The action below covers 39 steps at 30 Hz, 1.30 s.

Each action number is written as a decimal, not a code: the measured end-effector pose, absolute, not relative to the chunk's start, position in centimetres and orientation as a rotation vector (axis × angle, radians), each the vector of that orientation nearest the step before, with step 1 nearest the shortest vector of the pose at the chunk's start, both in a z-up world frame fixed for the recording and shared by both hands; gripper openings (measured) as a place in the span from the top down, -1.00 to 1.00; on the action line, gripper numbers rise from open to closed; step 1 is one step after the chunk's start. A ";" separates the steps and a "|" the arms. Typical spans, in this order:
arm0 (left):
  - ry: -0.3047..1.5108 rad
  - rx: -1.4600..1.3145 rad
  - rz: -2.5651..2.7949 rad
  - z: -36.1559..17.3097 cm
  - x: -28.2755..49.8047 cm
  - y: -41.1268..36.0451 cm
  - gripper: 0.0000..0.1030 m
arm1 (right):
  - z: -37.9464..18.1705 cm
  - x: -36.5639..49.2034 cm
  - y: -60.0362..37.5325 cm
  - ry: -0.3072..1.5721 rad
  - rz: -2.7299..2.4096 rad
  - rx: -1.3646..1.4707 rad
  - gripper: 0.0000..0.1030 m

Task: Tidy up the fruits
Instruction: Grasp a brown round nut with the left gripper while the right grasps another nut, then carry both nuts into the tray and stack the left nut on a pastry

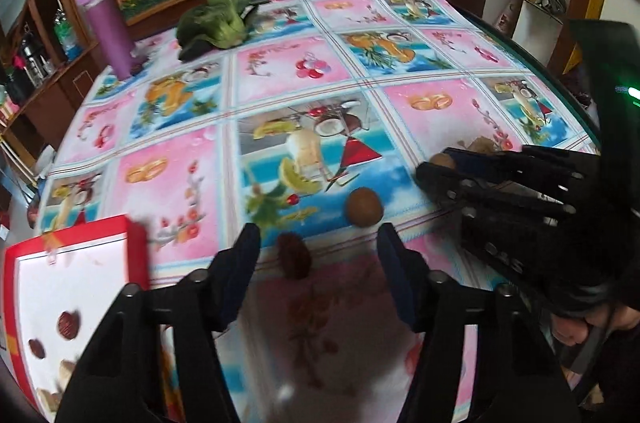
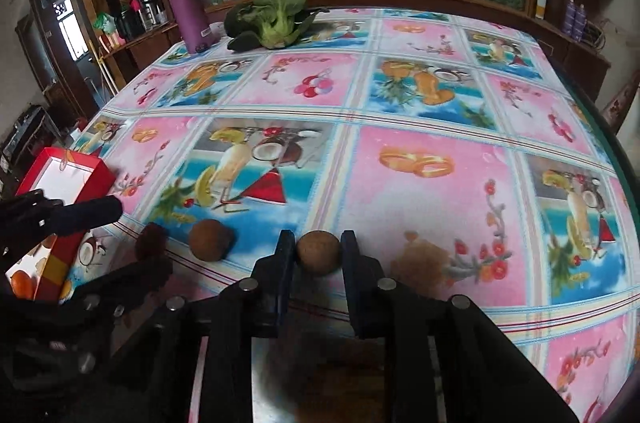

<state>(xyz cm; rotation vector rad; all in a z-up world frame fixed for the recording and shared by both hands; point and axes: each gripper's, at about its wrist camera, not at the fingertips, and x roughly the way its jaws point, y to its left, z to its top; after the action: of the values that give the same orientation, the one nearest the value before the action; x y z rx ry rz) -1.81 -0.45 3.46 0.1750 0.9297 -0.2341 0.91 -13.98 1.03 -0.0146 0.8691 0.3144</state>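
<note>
Our right gripper [image 2: 319,247] has its fingers closed against a round brown fruit [image 2: 319,253] near the table's [image 2: 420,143] front edge. Beside it, toward the left, lie a second brown fruit [image 2: 210,240] and a dark red, wrinkled one [image 1: 295,255], perhaps a date. Our left gripper [image 1: 318,243] stands wide open around the red fruit without touching it. At the front-left corner sits the red box [image 1: 138,243], with several small fruits [image 1: 68,324] inside.
</note>
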 end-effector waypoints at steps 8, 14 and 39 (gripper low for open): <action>0.959 0.209 -0.286 2.3 0.4 -3.2 0.09 | 0.9 1.4 -15.9 0.924 0.265 0.039 0.57; 0.980 0.175 -0.311 1.3 1.0 -3.1 0.51 | 1.0 1.3 -15.9 0.927 0.264 0.044 0.57; 0.802 -0.001 0.026 8.2 -10.5 12.5 0.51 | 5.4 -4.2 -3.7 0.766 0.632 0.065 0.58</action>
<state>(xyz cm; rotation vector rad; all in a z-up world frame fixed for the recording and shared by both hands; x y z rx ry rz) -10.45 12.51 8.19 -0.0011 0.8018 0.0260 -4.25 -3.69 5.37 0.0648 0.7659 0.6318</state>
